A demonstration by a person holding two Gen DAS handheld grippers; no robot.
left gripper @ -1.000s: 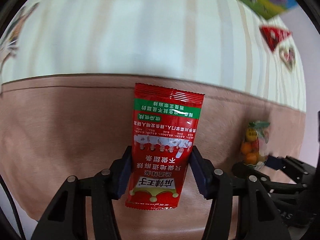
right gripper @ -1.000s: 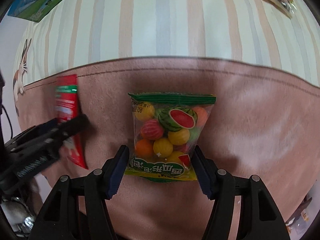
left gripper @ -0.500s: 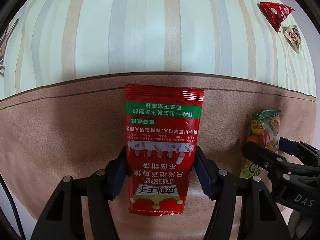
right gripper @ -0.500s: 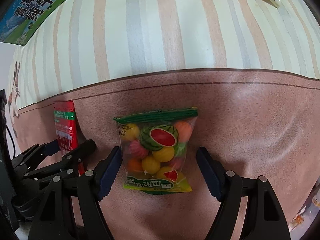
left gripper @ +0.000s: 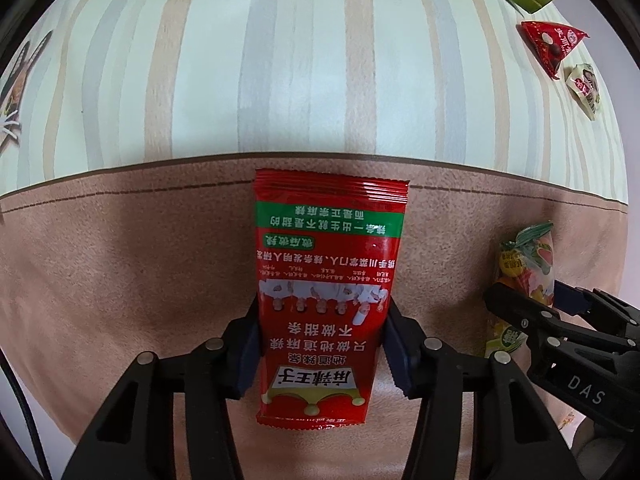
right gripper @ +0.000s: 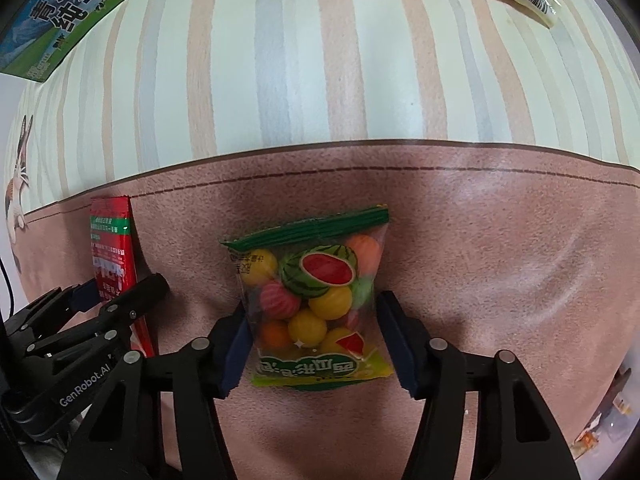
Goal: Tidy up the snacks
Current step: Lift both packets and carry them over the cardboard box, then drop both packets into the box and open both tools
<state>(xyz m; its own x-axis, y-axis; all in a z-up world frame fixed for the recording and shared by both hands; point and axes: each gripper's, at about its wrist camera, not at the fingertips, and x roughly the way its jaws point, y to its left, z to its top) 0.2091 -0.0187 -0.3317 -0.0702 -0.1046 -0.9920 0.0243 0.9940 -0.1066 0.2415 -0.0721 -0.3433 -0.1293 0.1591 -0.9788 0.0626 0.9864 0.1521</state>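
Jaws of the left gripper [left gripper: 322, 344] clamp the red snack packet [left gripper: 330, 276] by both side edges, above the brown band of the worktop [left gripper: 120, 264]. To its right, the right gripper [right gripper: 312, 340] pinches the fruit candy bag [right gripper: 316, 300] over the same band. Far off on the striped cloth [left gripper: 304, 60] lie a red triangular packet [left gripper: 550, 46] and a pale wrapped snack [left gripper: 586, 84].

From the left wrist view, the right gripper [left gripper: 560, 316] covers the lower part of the fruit candy bag [left gripper: 528, 256]. From the right wrist view, the left gripper [right gripper: 116, 300] hides the lower half of the red sachet [right gripper: 110, 248]. The green milk carton [right gripper: 68, 12] is cut off by the frame's edge, and the small packets [right gripper: 600, 424] at the lower right are too blurred to identify.
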